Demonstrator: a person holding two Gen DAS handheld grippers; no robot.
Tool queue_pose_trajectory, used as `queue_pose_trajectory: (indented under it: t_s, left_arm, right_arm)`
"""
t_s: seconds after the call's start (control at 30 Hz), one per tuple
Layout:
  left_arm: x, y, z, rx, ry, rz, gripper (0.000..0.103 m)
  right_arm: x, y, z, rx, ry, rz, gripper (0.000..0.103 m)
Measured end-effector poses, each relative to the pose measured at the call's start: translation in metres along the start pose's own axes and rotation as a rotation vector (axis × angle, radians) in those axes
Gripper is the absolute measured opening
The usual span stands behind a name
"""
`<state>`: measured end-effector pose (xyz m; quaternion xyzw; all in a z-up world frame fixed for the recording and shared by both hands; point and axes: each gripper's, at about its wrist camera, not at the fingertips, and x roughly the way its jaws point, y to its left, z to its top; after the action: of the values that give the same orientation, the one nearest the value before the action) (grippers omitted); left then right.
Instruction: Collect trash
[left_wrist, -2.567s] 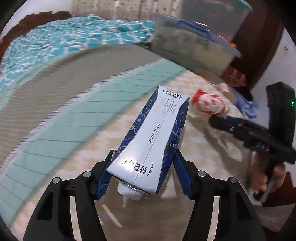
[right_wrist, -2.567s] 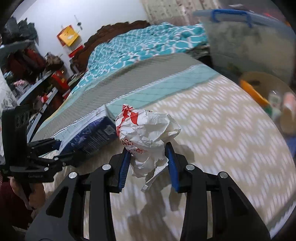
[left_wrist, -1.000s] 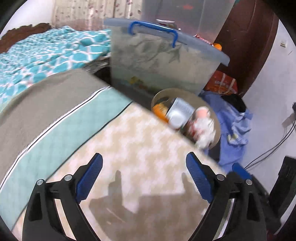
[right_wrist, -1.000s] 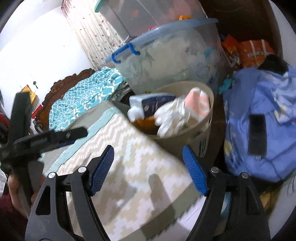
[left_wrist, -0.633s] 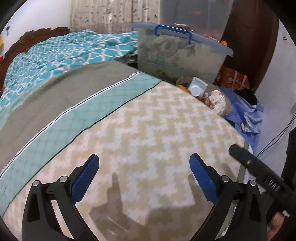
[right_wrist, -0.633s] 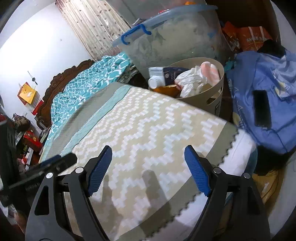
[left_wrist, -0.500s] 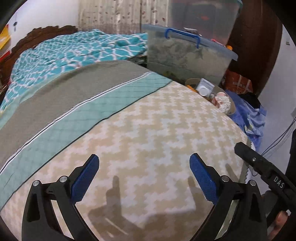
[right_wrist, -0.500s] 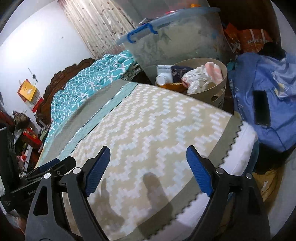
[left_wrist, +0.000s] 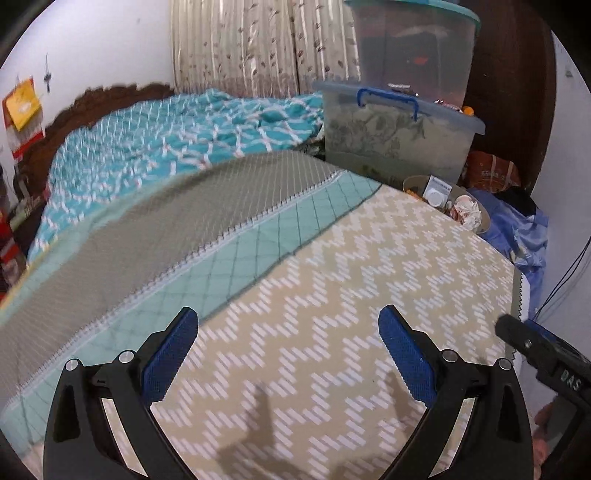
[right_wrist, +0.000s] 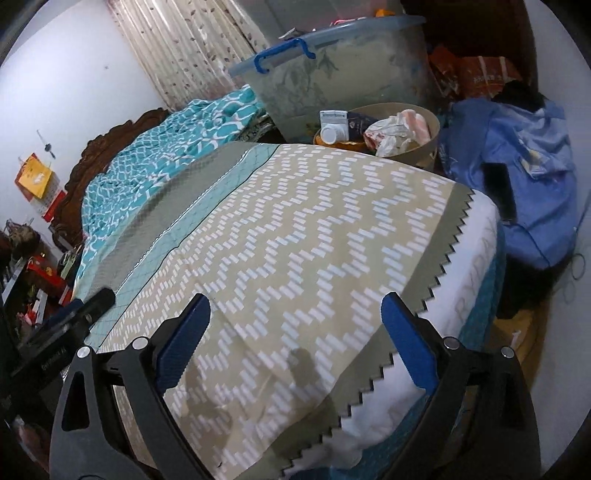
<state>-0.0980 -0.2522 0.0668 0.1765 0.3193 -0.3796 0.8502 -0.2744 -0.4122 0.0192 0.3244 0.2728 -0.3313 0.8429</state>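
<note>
A beige round trash bin (right_wrist: 431, 144) stands beside the far corner of the bed; it also shows in the left wrist view (left_wrist: 484, 223). In it lie a milk carton (right_wrist: 338, 123) and a crumpled white and red paper (right_wrist: 391, 134). My left gripper (left_wrist: 290, 350) is open and empty above the zigzag cover (left_wrist: 351, 295). My right gripper (right_wrist: 293, 338) is open and empty above the same cover near the bed's foot corner (right_wrist: 476, 210). Each gripper's black body shows in the other's view, the right one (left_wrist: 543, 358) and the left one (right_wrist: 59, 328).
A clear storage box with blue handles (right_wrist: 332, 70) stands behind the bin, with another box stacked on it (left_wrist: 413, 48). A blue bag (right_wrist: 517, 166) with a black phone lies right of the bin. A teal quilt (left_wrist: 166, 140) covers the bed's head end.
Both grippers let go of the carton and the paper into the bin, opened, and pulled back over the bed. The bin is now farther away in both views.
</note>
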Motion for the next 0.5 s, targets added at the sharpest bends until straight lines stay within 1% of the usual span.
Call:
queue_pose_trajectory:
  t_s: [0.17,0.3,0.4,0.5]
  left_arm:
    - [-0.011,-0.01,0.012,0.054,-0.056,-0.014,0.094]
    - [-0.02,-0.016,0.009,0.079,-0.105,-0.01,0.094]
    - [-0.017,-0.013,0.002,0.061,-0.097,-0.006,0.094]
    - [-0.014,-0.008,-0.002,0.041,-0.086,-0.008,0.094]
  right_arm:
    - [-0.02,0.0,-0.003,0.03,-0.006,-0.046,0.095]
    - [-0.041,0.004,0.001,0.003,-0.067,-0.09,0.098]
    - [-0.046,0.007,0.002,-0.006,-0.1,-0.102,0.098]
    - [-0.042,0.013,-0.001,-0.02,-0.109,-0.114,0.098]
